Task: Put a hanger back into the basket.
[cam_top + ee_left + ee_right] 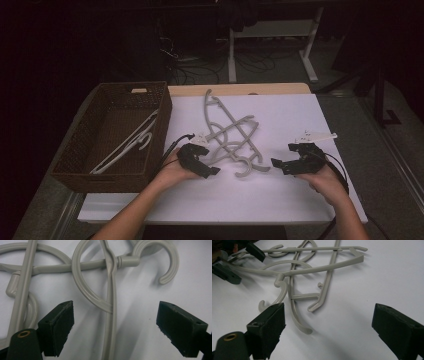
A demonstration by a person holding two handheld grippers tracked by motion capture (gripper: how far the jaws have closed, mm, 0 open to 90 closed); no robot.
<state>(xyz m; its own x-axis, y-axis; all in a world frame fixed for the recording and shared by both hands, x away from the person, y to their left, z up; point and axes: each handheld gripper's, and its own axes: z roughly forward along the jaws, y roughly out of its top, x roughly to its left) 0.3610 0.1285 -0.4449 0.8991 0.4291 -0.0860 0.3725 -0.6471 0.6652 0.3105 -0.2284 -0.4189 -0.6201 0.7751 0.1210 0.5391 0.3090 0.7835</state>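
Hangers of grey moulded plastic (232, 137) lie tangled in a loose pile on the white table (280, 195), slightly left of its middle, their hooks and arms crossing one another. We hold the left claw (200, 159) at the pile's left edge, low over the surface; in the left gripper view its jaws stand wide with one thin grey hanger bar (111, 322) running up between them, and neither pad touches it. We note a curved hanger hook (166, 262) lying open on the table beyond that bar, and a second hanger's shoulder loop crossing the bar just ahead of the jaws. The right claw (292, 159) sits to the right of the pile, apart from it, jaws likewise wide with bare table between them; in the right gripper view the nearest hanger end (302, 327) lies just ahead of its left jaw, not touching it. We see the left claw in that same view at the far upper left, beside the pile. A dark brown woven basket (82, 150) stands on the left of the table, touching the white sheet's edge, and white plastic hangers (132, 142) lie slanted inside it. Both forearms come in from the near edge.
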